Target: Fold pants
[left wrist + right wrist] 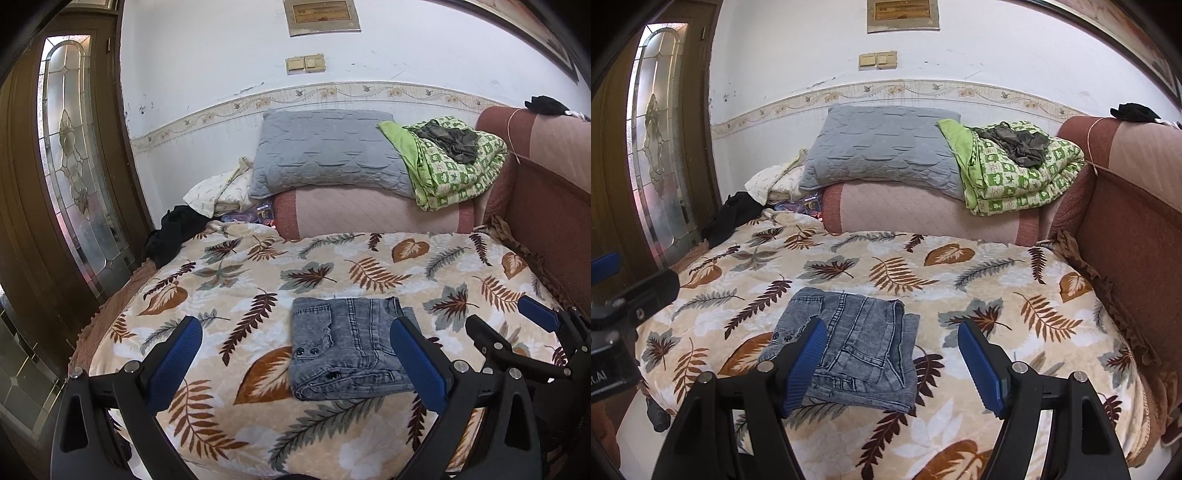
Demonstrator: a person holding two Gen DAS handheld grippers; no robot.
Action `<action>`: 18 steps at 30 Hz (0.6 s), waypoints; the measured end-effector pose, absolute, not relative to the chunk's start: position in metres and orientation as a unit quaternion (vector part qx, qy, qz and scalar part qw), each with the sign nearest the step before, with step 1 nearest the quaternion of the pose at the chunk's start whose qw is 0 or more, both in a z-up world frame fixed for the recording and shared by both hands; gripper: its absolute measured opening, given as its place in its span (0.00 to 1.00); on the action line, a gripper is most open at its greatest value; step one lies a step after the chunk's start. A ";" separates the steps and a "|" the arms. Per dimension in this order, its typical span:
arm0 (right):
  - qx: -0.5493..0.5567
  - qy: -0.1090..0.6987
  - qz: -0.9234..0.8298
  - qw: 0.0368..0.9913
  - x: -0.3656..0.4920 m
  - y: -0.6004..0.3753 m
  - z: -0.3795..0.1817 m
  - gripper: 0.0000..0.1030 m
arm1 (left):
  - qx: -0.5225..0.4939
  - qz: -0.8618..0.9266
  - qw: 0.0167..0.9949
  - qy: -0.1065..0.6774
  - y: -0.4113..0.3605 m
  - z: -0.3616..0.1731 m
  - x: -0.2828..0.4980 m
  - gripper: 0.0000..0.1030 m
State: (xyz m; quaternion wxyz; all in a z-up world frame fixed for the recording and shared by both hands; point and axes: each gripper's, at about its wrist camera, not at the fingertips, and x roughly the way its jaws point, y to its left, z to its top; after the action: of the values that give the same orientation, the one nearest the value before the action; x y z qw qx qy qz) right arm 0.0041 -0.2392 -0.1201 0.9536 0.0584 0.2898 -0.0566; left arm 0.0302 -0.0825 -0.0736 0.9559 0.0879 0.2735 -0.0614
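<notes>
A pair of grey-blue denim pants lies folded into a small rectangle on the leaf-patterned blanket. It also shows in the right wrist view. My left gripper is open and empty, held above the blanket, with the folded pants between and beyond its blue pads. My right gripper is open and empty, with the pants just beyond its left pad. The right gripper also shows at the right of the left wrist view.
A grey pillow and a green patterned quilt lie on a pink bolster at the back. A red-brown sofa back runs along the right. A wooden door with glass stands at the left. Black clothing lies at the blanket's far left corner.
</notes>
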 end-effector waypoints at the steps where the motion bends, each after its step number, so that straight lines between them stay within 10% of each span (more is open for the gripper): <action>1: 0.057 0.290 -0.056 0.954 0.003 -0.241 -0.119 0.74 | 0.083 -0.060 0.956 0.274 -0.083 -0.073 0.029 0.98; 18: 0.060 0.275 -0.085 0.956 -0.013 -0.239 -0.103 0.75 | 0.083 -0.095 0.957 0.260 -0.076 -0.060 0.024 0.98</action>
State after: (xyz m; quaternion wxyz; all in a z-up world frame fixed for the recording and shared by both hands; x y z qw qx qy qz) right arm -0.0126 -0.2388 -0.1027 0.9559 0.0595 0.2748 -0.0854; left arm 0.0239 -0.0765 -0.0603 0.9573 0.0831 0.2602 -0.0950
